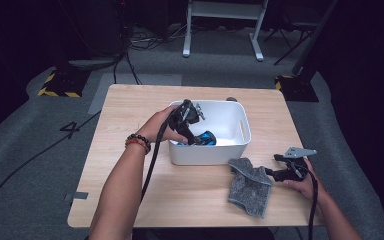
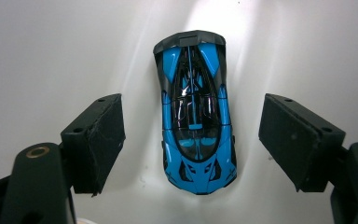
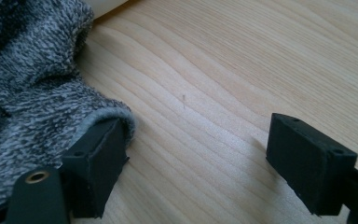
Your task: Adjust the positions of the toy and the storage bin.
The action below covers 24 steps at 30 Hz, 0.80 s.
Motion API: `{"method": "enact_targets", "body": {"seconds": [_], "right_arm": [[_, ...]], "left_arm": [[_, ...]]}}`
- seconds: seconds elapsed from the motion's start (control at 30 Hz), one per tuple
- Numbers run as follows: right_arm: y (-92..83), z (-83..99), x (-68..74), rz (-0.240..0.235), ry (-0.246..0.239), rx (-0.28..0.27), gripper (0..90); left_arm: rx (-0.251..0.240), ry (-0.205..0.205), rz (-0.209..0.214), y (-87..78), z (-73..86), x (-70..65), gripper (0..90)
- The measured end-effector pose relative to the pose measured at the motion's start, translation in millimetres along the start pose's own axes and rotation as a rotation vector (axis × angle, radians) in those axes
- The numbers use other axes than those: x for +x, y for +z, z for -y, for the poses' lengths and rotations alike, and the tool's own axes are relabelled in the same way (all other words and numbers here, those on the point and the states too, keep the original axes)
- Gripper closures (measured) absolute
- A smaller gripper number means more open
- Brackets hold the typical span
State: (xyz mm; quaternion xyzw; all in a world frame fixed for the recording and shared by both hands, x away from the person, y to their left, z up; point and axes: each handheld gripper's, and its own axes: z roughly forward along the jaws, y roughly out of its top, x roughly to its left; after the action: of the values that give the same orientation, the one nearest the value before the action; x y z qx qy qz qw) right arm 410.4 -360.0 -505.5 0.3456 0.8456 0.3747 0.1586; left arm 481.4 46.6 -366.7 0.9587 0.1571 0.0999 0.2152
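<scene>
Cloth [image 1: 250,186]: grey, rumpled, lying on the table [image 1: 190,195] at the near right, just in front of the bin's right corner. Right gripper [image 1: 276,167] rests low on the wood just beside it, jaws released and spread; in the right gripper view one pad [image 3: 98,158] touches the cloth's rolled edge, the other stands apart over bare wood, nothing between them.

Bin [image 1: 232,150]: white, open-topped, mid-table, beyond the cloth.

Car [image 2: 196,109]: blue toy with black roof, lying flat on the bin's floor. Left gripper [image 1: 196,136] reaches down into the bin over it, jaws released, wide. In the left gripper view the car sits centred in the gap, touching neither pad; its long axis runs away from the camera, across the line on which the jaws close, so the pads face its two flanks. Judgement: a straight descent and a squeeze should take it by the sides; the left hand is the nearer by far, the right well apart outside the bin.
</scene>
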Motion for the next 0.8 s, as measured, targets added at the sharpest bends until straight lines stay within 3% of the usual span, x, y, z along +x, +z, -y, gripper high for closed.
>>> {"method": "enact_targets", "body": {"seconds": [0.33, 0.6, 0.8], "right_arm": [[0.0, 0.0, 0.0, 0.0, 0.0, 0.0, 20.0], [0.0, 0.0, -0.1, -0.002, 0.0, 0.0, 20.0], [0.1, -0.1, -0.4, -0.004, -0.001, 0.0, 20.0]], "left_arm": [[-0.029, -0.001, 0.007, -4.0, -1.1, -1.3, 22.9], [-0.045, 0.0, -0.008, -7.1, 0.7, -1.1, 22.4], [-0.083, -0.003, -0.036, -14.0, 1.4, -3.2, 21.3]]}}
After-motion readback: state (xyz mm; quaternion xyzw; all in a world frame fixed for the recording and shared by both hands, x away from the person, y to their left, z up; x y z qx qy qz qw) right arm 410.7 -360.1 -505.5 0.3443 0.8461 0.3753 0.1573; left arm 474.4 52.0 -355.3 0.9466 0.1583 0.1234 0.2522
